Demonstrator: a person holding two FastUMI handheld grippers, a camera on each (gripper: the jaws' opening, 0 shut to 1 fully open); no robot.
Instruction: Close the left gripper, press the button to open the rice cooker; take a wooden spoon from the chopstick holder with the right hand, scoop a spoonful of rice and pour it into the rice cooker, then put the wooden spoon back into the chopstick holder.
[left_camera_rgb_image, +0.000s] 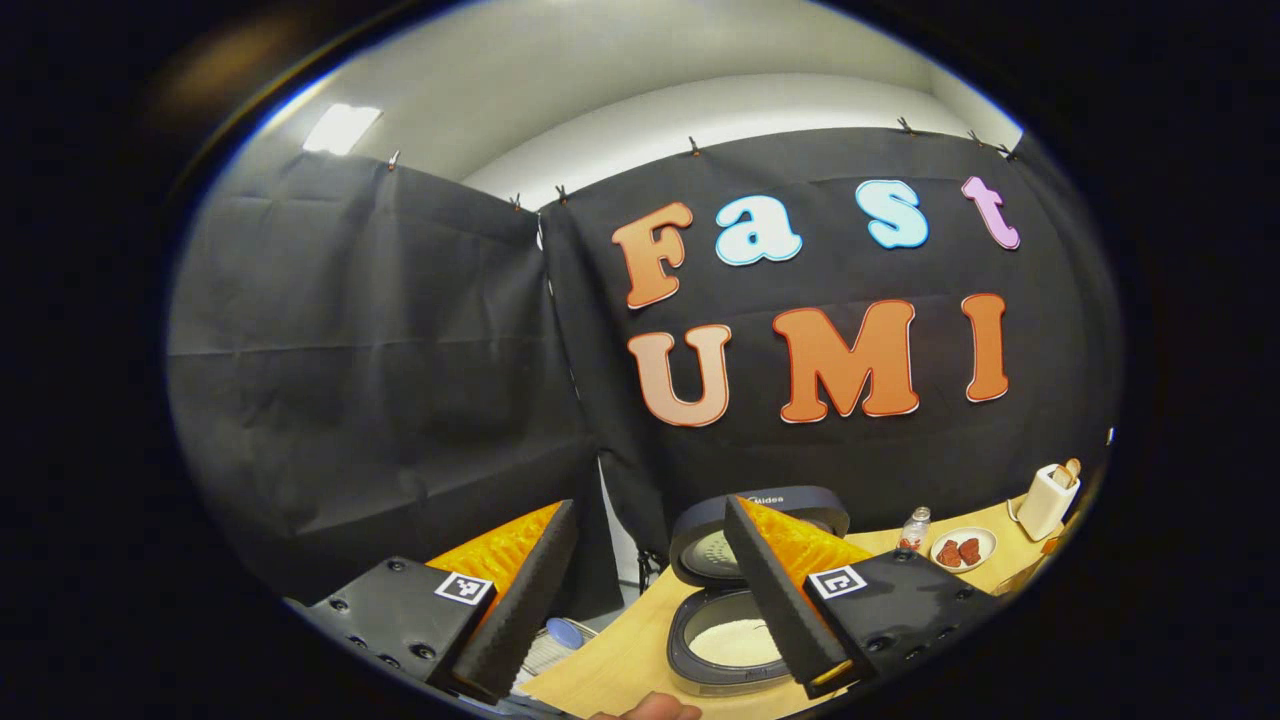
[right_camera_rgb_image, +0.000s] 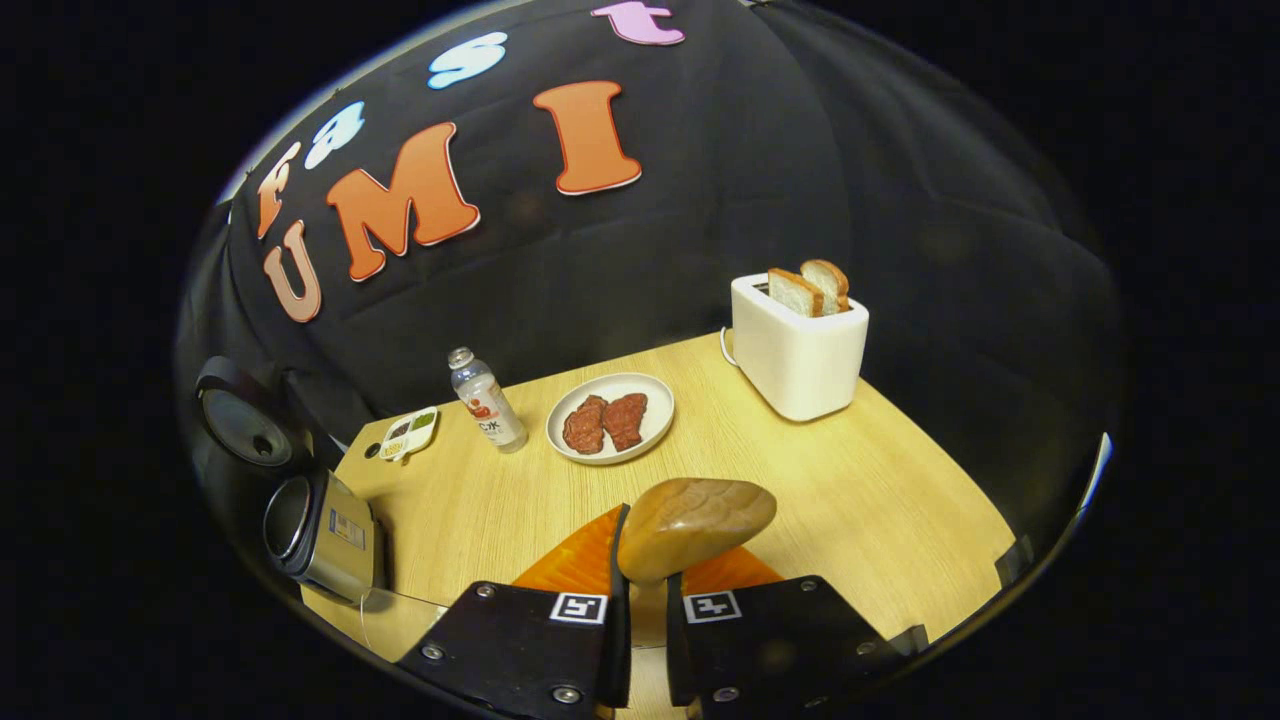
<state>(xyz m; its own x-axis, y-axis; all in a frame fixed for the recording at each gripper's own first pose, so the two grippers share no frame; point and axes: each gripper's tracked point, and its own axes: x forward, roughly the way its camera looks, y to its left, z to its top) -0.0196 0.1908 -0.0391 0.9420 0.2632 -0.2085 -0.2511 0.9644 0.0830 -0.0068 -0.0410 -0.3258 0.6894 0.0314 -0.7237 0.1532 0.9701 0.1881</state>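
Spoon (right_camera_rgb_image: 695, 525) clamped between right fingers (right_camera_rgb_image: 610, 610) (bowl forward); left fingers (left_camera_rgb_image: 530, 590) apart.

Staged kitchen booth, cloth-walled. Black cloth wall (right_camera_rgb_image: 700, 250) clipped up behind a wooden table (right_camera_rgb_image: 850, 500); rice cooker (left_camera_rgb_image: 735, 610), toaster (right_camera_rgb_image: 797, 350) with bread, plate (right_camera_rgb_image: 611, 417) of meat, small bottle (right_camera_rgb_image: 486, 400).

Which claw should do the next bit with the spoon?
Right. The right claw is shut on the brown wooden spoon. The left claw is open, holding nothing, above the open grey rice cooker.
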